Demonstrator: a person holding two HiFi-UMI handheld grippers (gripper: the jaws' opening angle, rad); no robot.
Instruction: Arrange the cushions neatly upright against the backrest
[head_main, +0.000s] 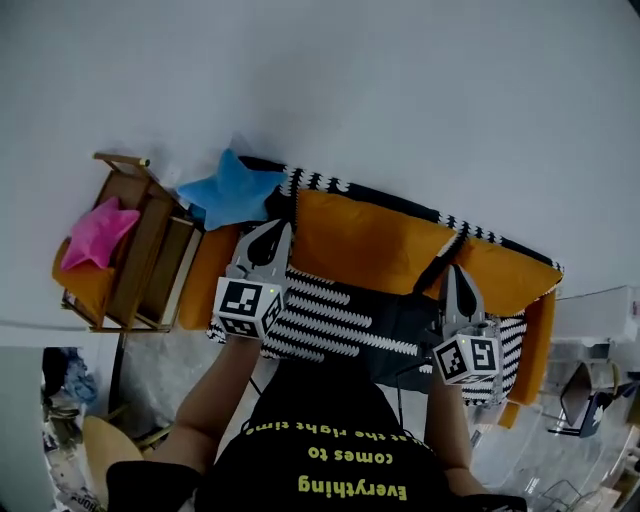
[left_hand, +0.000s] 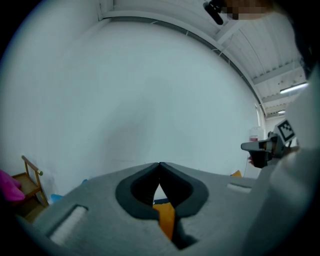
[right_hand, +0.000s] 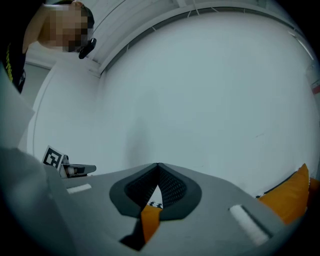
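A large orange cushion stands against the backrest of a sofa draped in a black-and-white patterned cover. My left gripper is shut at the cushion's left edge, and orange fabric sits pinched in its jaws. My right gripper is shut at the cushion's lower right corner, again with orange fabric in its jaws. A second orange cushion leans at the sofa's right end. A blue star cushion lies at the sofa's left end.
A pink star cushion rests on a wooden chair left of the sofa. Clear plastic boxes and other gear stand at the right. A white wall rises right behind the sofa. Clutter lies on the floor at lower left.
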